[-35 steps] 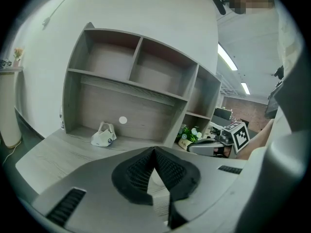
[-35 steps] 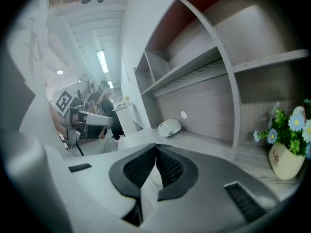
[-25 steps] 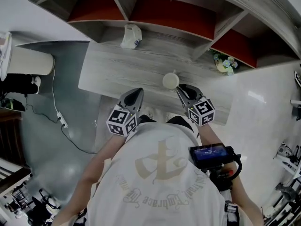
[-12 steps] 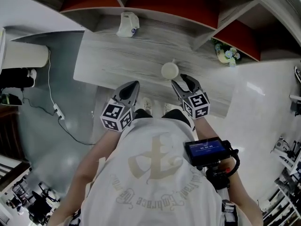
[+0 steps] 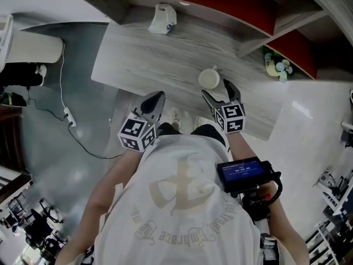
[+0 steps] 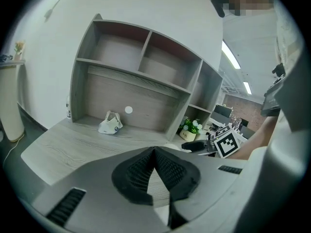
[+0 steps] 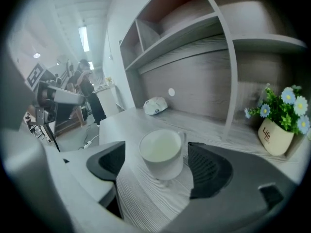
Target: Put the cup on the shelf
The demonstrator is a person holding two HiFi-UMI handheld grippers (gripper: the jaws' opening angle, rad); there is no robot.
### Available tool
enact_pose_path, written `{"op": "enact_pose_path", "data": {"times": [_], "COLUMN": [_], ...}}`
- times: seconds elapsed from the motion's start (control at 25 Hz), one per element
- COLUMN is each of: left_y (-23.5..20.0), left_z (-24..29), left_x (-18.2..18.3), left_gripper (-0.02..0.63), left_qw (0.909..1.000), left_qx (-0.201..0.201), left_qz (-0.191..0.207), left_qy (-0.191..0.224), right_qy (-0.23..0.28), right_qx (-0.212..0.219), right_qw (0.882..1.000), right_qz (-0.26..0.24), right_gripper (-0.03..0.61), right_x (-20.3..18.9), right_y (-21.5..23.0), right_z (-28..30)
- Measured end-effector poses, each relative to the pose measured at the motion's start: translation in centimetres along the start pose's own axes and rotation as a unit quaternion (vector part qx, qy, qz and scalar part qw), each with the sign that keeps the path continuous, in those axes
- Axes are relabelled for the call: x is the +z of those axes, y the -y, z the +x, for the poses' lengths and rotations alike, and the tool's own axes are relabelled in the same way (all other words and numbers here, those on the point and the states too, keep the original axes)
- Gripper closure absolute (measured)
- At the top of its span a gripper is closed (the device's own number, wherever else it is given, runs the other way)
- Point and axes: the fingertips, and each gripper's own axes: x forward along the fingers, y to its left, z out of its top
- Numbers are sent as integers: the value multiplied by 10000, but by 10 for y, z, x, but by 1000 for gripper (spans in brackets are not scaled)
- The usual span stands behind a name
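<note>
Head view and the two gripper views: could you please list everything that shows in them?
cup: one, white, upright on the desk between the right gripper's jaws, not gripped
desk: one, grey wood grain, in front of the person
shelf: one unit, grey, along the desk's back edge
pouch: one, white, on the desk under the shelf
flower pot: one, cream, with blue and white flowers, in a lower shelf compartment
cable: one, white, on the floor left of the desk
screen device: one, black, at the person's right side
left gripper: grey, jaws together, empty
right gripper: grey, jaws apart, just been opening around the cup
</note>
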Motion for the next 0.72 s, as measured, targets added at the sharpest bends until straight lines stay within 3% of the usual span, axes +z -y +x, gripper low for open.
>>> {"op": "enact_pose_path", "data": {"times": [0.72], "left_y": [-38], "left_z": [-29], "left_x": [-12], "left_gripper": [612], "left_qw": [9982], "left_qx": [527], "left_qz": [-285], "left_qy": [74], "right_qy": [-619], "right_qx": [-450], "right_qw": [9961], "right_qz": [-433], "right_gripper": [132], "right_x": [-11], "right_y": [0], "right_z": [55]}}
